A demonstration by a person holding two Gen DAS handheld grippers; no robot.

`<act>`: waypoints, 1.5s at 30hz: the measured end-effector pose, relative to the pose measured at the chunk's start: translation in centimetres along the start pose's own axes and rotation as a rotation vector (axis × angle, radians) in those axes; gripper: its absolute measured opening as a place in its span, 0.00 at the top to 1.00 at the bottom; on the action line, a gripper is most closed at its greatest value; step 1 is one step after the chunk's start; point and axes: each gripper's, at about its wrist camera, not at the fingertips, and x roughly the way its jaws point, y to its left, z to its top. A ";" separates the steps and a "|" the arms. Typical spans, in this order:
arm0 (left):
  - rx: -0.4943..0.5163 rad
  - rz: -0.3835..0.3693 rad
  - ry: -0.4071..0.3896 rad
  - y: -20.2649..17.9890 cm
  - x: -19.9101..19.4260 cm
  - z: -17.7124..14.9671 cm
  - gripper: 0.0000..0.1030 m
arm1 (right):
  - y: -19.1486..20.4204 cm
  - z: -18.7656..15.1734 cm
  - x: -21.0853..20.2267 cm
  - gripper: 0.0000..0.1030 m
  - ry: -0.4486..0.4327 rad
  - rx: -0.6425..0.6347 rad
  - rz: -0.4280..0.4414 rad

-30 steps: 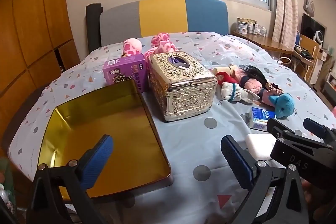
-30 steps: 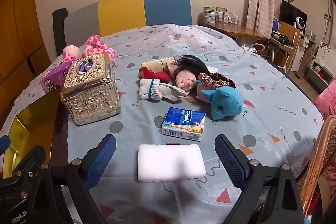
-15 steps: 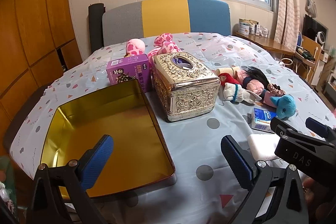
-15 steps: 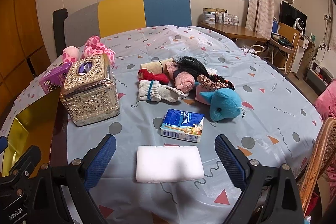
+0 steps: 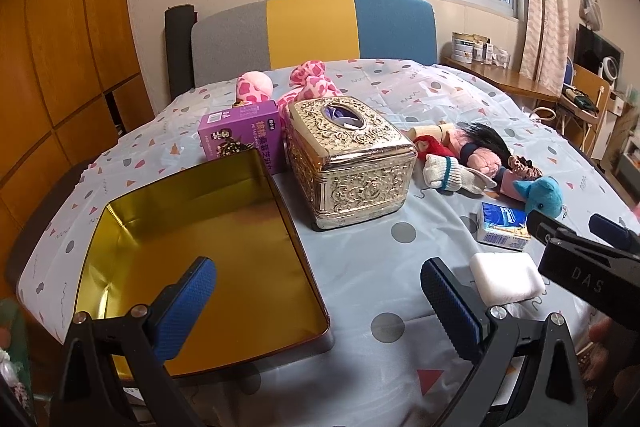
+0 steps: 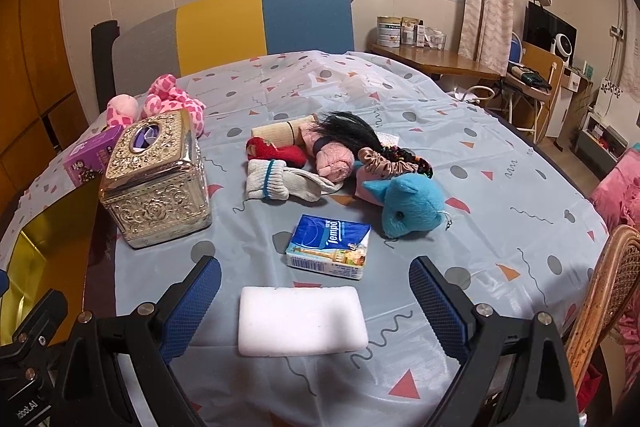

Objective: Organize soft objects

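A gold tin tray (image 5: 132, 227) lies open and empty at the table's near left, under my open left gripper (image 5: 320, 291). My right gripper (image 6: 316, 291) is open too, its blue pads either side of a white sponge (image 6: 302, 321) without touching it. Beyond the sponge lie a blue tissue pack (image 6: 330, 247) and a blue plush elephant (image 6: 408, 205). Further back sit a white sock (image 6: 276, 183), a red sock (image 6: 276, 151), a pink doll with black hair (image 6: 336, 147) and scrunchies (image 6: 396, 159). A pink spotted plush (image 6: 172, 99) rests at the far left.
An ornate silver tissue box (image 5: 348, 163) stands mid-table beside a purple carton (image 5: 244, 135). A grey, yellow and blue chair back (image 5: 312, 27) is behind the table. A wicker chair (image 6: 608, 299) stands at the near right edge; a side desk (image 6: 440, 61) lies beyond.
Both grippers have drawn back and risen slightly, so the table looks a little farther off. Nothing on the table has moved, and both grippers stay open.
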 end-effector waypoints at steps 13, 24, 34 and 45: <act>0.026 -0.009 0.011 -0.9 0.4 0.1 0.00 | -2.8 1.1 -0.3 0.06 -0.034 0.044 -0.043; 0.040 -0.017 0.011 -1.5 0.4 0.1 0.00 | -4.3 1.6 -0.8 0.06 -0.052 0.068 -0.056; 0.059 -0.030 0.020 -2.1 0.6 0.2 0.00 | -5.5 1.7 -0.7 0.06 -0.048 0.086 -0.072; 0.089 -0.058 0.035 -3.2 1.2 0.3 0.00 | -7.0 1.9 -0.6 0.06 -0.042 0.103 -0.084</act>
